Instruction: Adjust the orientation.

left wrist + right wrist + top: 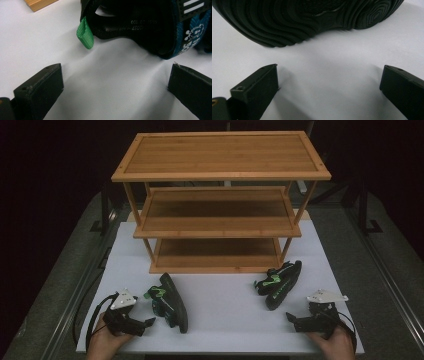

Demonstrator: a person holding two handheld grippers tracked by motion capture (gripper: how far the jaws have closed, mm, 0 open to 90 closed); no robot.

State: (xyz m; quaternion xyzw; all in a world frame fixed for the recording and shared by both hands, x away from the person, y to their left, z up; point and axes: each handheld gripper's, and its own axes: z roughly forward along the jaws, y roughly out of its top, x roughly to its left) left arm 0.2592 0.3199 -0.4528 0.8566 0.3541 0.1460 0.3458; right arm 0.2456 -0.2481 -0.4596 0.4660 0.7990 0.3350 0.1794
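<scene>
claws gape: left claw (148, 322) by left shoe (170, 301), right claw (291, 318) by right shoe (282, 283).

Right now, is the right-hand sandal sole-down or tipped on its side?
Tipped on its side. The right sandal shows its ribbed sole facing the right tool, edge on the white table.

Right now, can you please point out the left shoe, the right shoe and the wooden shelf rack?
left shoe (171, 303): high view, on its black side near the middle.
right shoe (282, 285): high view, on its upturned sole.
wooden shelf rack (220, 153): high view, on the bare top shelf board.
</scene>
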